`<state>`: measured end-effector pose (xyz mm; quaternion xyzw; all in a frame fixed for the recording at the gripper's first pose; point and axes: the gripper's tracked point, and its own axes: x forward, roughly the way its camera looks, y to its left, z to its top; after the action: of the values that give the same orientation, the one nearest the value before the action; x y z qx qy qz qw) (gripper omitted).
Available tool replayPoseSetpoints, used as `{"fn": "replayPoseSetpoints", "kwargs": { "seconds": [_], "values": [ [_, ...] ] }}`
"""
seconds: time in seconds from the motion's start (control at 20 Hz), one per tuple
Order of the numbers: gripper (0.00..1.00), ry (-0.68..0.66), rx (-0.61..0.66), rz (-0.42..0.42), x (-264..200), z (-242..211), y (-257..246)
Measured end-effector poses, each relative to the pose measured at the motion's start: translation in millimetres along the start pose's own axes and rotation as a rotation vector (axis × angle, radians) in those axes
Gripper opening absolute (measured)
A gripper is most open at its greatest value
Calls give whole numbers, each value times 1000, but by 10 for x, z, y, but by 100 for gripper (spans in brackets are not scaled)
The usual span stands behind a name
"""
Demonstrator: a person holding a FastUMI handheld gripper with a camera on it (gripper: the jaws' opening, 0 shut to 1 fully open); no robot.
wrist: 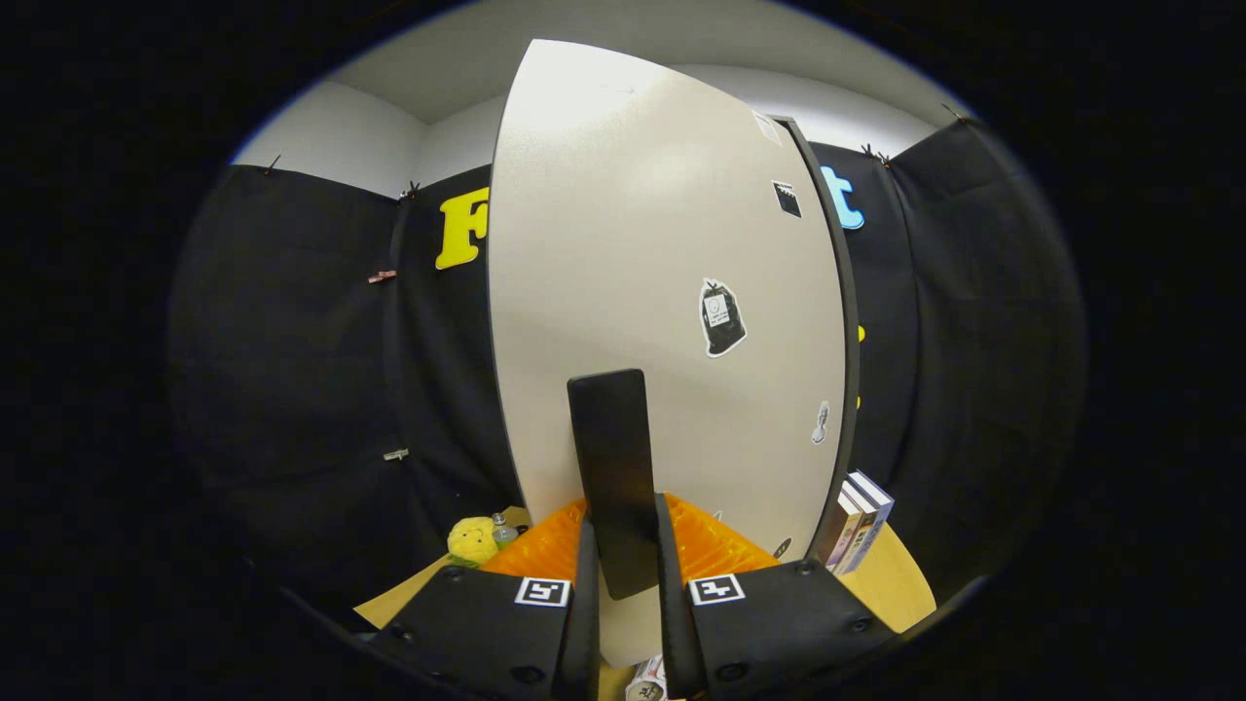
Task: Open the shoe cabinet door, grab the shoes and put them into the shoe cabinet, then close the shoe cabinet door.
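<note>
Between the 2 fingers [672, 574] of the gripper [623, 584] stands a dark upright handle [611, 467], a flat slab fixed to the front of the shoe cabinet door [623, 263]. The fingers sit close against the handle's lower part, 1 on each side, so the claw is nearly closed and appears to clamp the handle; whether both pads truly press on it cannot be told for certain, though no gap shows. The door is a pale, speckled panel with a dark edge along its right side, and it rises straight ahead of the gripper. Several stickers are on its face: a black, bag-shaped one [721, 317] right of the handle, a small dark square one [787, 198] higher up, and a small pale one [821, 423] lower near the dark edge. Just behind the fingertips, at the foot of the door, lies something orange and ribbed [715, 545]; what it is cannot be told. Left of it, on the wooden table [891, 584], sits a yellow plush toy [472, 540] with a small grey bottle [503, 531] touching or just beside it. Right of the door, 3 or so books [857, 521] stand upright, leaning against its dark edge. Black cloth [292, 370] hangs behind everything.
</note>
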<state>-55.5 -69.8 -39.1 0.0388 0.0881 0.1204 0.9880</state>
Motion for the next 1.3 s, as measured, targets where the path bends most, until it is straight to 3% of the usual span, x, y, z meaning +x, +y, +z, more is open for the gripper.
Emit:
{"fn": "replayPoseSetpoints", "kwargs": {
  "seconds": [0.55, 0.85, 1.1, 1.3],
  "values": [
    [29, -6, -7, -48, -809, 74, -538],
    [27, -38, 37, -158, -1212, 135, -943],
    [24, -131, 11, -127, -1529, 377, -783],
    [24, -179, 43, -67, -1442, 453, -500]
  ]
}}
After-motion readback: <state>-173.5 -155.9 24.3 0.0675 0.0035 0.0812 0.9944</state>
